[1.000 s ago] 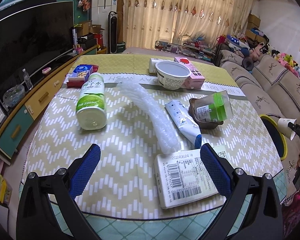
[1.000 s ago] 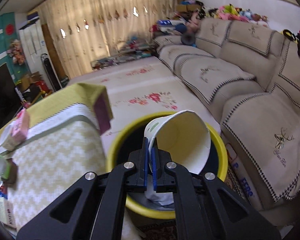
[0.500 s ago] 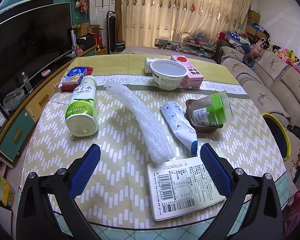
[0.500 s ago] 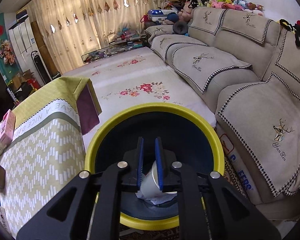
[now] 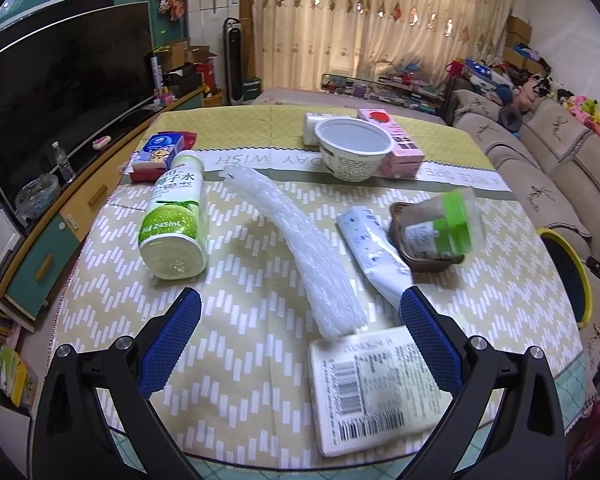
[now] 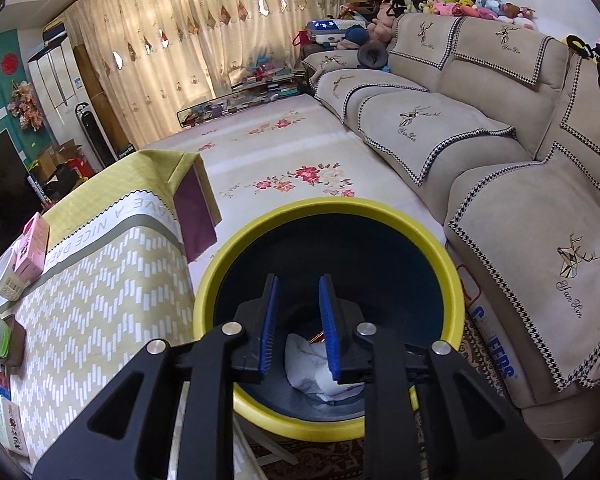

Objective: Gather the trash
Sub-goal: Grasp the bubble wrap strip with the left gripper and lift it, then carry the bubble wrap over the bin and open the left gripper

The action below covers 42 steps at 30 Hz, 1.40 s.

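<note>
My right gripper [image 6: 299, 304] is open and empty, right above the yellow-rimmed trash bin [image 6: 428, 236]. White trash [image 6: 312, 368] lies at the bin's bottom. My left gripper [image 5: 300, 312] is open and empty above the table's near edge. Before it on the table lie a bubble-wrap roll [image 5: 296, 248], a white barcode packet [image 5: 372, 388], a white tube [image 5: 370, 246], a green-labelled bottle [image 5: 176, 224], a clear green-lidded container [image 5: 440, 228] in a brown tray, a white bowl [image 5: 356, 152] and a pink carton [image 5: 392, 140]. The bin also shows in the left wrist view [image 5: 572, 272].
The table with the yellow zigzag cloth [image 6: 100, 280] stands left of the bin. A beige sofa [image 6: 520, 184] runs along the right. A TV and low cabinet [image 5: 60, 92] stand left of the table. Small boxes [image 5: 156, 156] lie at the table's far left.
My right gripper opened and let go of the paper cup, which dropped into the bin. My left gripper rose and moved slightly forward over the table.
</note>
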{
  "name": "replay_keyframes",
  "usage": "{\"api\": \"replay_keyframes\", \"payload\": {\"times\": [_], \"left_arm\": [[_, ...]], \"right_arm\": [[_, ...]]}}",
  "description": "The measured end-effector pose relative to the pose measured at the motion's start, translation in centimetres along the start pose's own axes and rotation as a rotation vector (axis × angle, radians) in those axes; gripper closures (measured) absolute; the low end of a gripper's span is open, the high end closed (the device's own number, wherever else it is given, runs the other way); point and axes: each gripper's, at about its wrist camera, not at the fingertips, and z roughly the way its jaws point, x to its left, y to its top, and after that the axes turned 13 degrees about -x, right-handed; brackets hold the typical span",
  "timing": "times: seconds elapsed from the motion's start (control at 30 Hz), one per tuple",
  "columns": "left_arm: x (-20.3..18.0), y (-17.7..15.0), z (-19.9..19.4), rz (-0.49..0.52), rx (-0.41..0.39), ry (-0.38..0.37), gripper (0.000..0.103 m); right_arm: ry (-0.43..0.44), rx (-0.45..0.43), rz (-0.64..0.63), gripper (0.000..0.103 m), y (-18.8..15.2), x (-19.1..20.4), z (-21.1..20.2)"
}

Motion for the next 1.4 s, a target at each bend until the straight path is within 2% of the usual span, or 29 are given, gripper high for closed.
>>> {"api": "replay_keyframes", "payload": {"times": [0.27, 0.37, 0.57, 0.63, 0.7, 0.73, 0.87, 1.03, 1.27, 1.4], "left_arm": [[0.7, 1.0, 3.6, -0.045, 0.039, 0.007, 0.005], [1.0, 1.3, 5.0, -0.072, 0.057, -0.004, 0.013], [1.6, 1.5, 6.7, -0.105, 0.085, -0.008, 0.045], [1.5, 1.5, 6.9, -0.099, 0.087, -0.022, 0.065], [1.3, 1.5, 6.7, -0.096, 0.081, -0.044, 0.079], [1.1, 1.5, 6.5, -0.092, 0.075, -0.052, 0.082], [-0.1, 2.2, 4.8, -0.059, 0.039, -0.093, 0.085], [-3.1, 3.5, 2.0, 0.003, 0.0, -0.191, 0.085], [-9.7, 5.2, -1.3, 0.105, -0.035, -0.371, 0.085], [-15.3, 5.8, -1.7, 0.185, -0.035, -0.464, 0.085]], "right_arm": [[0.02, 0.018, 0.002, 0.082, -0.7, 0.4, 0.2], [0.022, 0.024, 0.006, 0.082, -0.8, 0.3, 0.4], [0.033, 0.026, 0.013, 0.082, -1.1, 0.1, 0.4], [0.037, 0.026, 0.013, 0.081, -1.1, 0.2, 0.3], [0.045, 0.028, 0.012, 0.081, -1.1, 0.3, 0.2], [0.048, 0.028, 0.011, 0.081, -1.2, 0.3, 0.2], [0.057, 0.027, 0.011, 0.081, -1.3, 0.5, 0.0], [0.068, 0.017, 0.025, 0.081, -1.4, 0.4, -0.7], [0.069, -0.009, 0.053, 0.081, -1.4, -0.8, -2.4], [0.035, -0.028, 0.063, 0.081, -1.5, -2.5, -3.6]]}}
